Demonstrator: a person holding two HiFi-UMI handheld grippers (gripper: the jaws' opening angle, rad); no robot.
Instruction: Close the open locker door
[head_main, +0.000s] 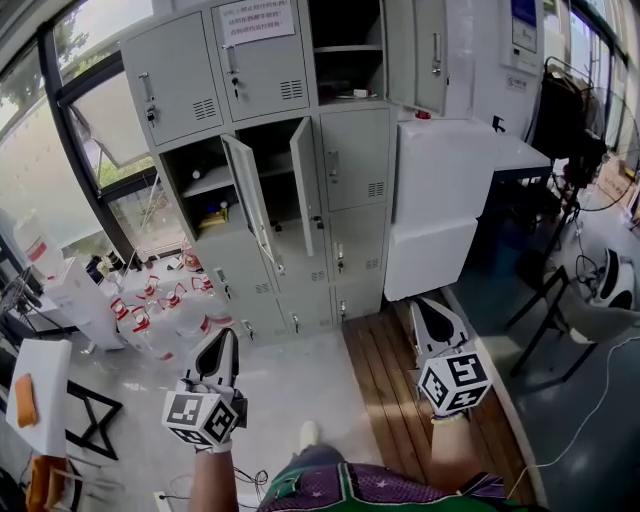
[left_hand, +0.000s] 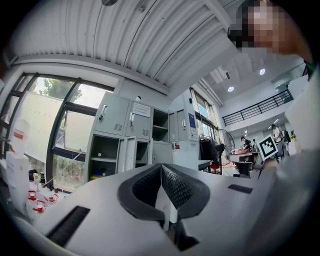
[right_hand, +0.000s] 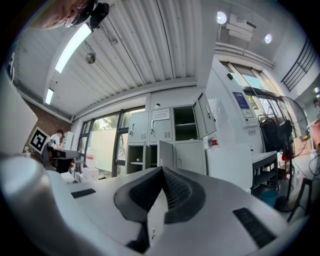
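Note:
The grey locker bank (head_main: 290, 150) stands ahead of me. In its middle row two doors hang open: a left door (head_main: 250, 208) swung far out and a right door (head_main: 304, 186) beside it, with a shelved compartment (head_main: 205, 185) exposed. A top compartment (head_main: 345, 50) is open too. My left gripper (head_main: 231, 334) and right gripper (head_main: 419, 304) are low, well short of the lockers, both shut and empty. The left gripper view shows shut jaws (left_hand: 161, 165) below the open doors (left_hand: 129, 152). The right gripper view shows shut jaws (right_hand: 162, 169) under the open door (right_hand: 164, 154).
A white cabinet (head_main: 445, 195) abuts the lockers on the right. White jugs with red caps (head_main: 160, 300) crowd the floor at the left. A wooden floor strip (head_main: 390, 390) runs under my right gripper. A chair (head_main: 600, 295) and cables lie far right.

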